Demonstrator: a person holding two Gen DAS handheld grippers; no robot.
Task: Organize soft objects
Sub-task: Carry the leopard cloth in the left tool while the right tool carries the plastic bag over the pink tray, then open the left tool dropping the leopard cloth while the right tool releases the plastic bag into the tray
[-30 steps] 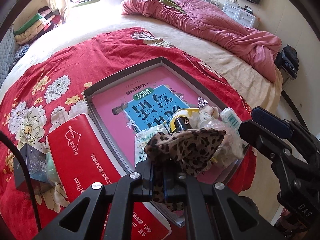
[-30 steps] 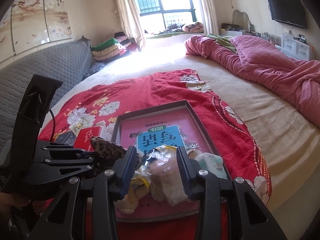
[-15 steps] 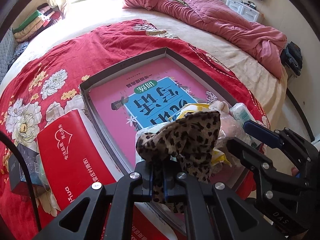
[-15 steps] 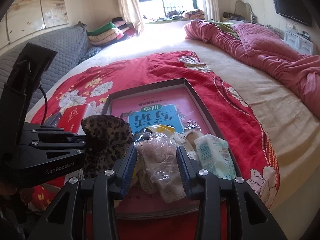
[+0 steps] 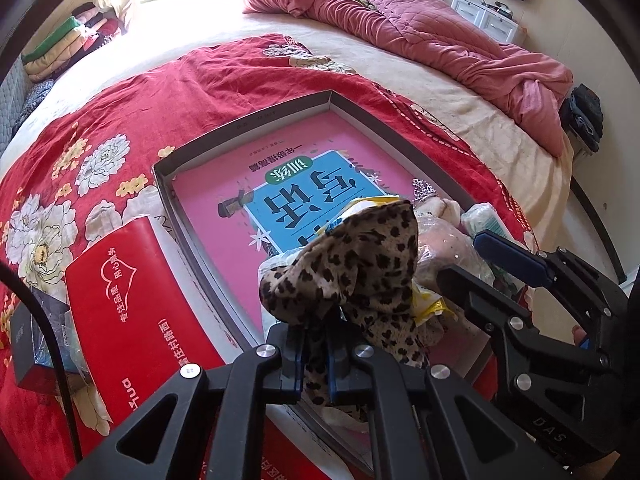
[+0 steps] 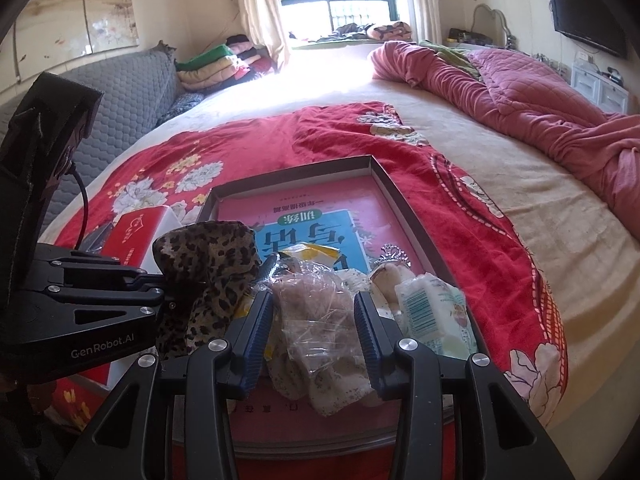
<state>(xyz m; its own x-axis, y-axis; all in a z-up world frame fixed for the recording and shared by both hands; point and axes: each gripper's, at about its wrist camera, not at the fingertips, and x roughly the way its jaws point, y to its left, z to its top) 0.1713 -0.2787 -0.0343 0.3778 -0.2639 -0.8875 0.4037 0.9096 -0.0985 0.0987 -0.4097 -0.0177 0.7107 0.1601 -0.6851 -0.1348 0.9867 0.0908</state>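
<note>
My left gripper [image 5: 316,364] is shut on a leopard-print cloth [image 5: 360,268] and holds it above the near left corner of a grey tray [image 5: 240,128] with a pink and blue bottom. The cloth also shows in the right wrist view [image 6: 208,272]. My right gripper [image 6: 314,332] is open, its fingers on either side of a clear plastic bag of pinkish soft stuff [image 6: 316,312] in the tray's near end. A yellow packet [image 6: 316,254], a small plush toy [image 6: 390,276] and a white tissue pack [image 6: 428,308] lie beside it.
A red box [image 5: 132,304] lies left of the tray on the red floral blanket [image 5: 80,152]. A dark small box [image 5: 28,344] sits at the far left. A pink quilt [image 6: 540,104] is bunched at the far right of the bed. A grey sofa [image 6: 132,88] stands left.
The left gripper has lifted the leopard cloth higher and nearer the tray's pile. The right gripper has moved in closer around the plastic bag.
</note>
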